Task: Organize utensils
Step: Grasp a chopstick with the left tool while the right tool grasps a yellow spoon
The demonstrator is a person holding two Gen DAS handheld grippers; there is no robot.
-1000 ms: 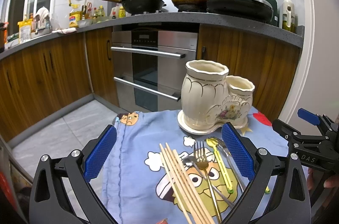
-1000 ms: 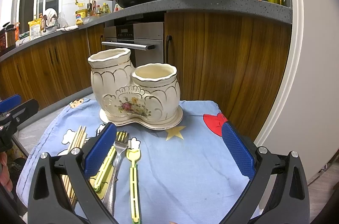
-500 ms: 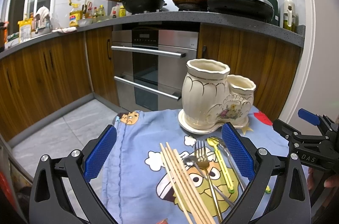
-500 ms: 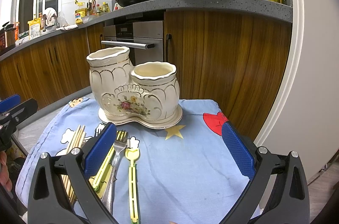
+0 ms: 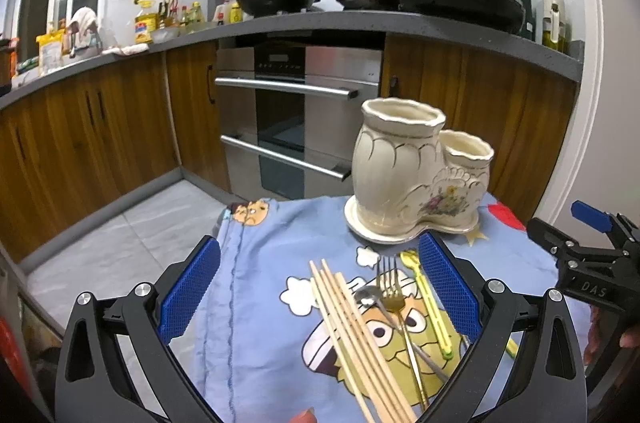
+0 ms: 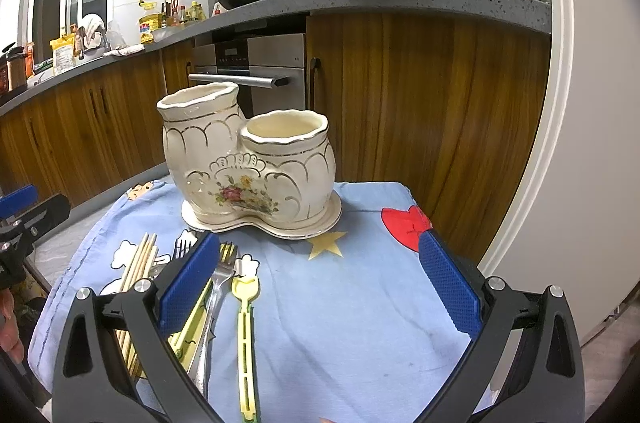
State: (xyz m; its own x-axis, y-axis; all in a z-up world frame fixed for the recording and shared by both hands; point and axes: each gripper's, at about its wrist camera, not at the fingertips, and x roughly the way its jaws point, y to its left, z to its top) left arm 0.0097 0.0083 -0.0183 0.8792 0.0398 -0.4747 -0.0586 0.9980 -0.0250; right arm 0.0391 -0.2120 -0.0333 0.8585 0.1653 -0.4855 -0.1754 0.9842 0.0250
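Blue cloth (image 6: 360, 303) bears chopsticks (image 5: 352, 319), fork (image 5: 390, 287), ceramic holder (image 6: 248, 163).

The left two-finger gripper (image 5: 318, 287) has a glossy black moulded plastic frame with triangular cut-outs in each arm. Each finger carries a rectangular blue pad (image 5: 191, 288) with a fine diamond-grid texture. Round silver screw heads (image 5: 143, 289) sit at the pivot joints. The right two-finger gripper (image 6: 318, 289) is of identical construction: black frame, blue textured pads (image 6: 448, 287), silver screws (image 6: 492, 281). Seen from the left wrist camera, its black side body bears the raised lettering "DAS" (image 5: 593, 289) and small dark bolts.
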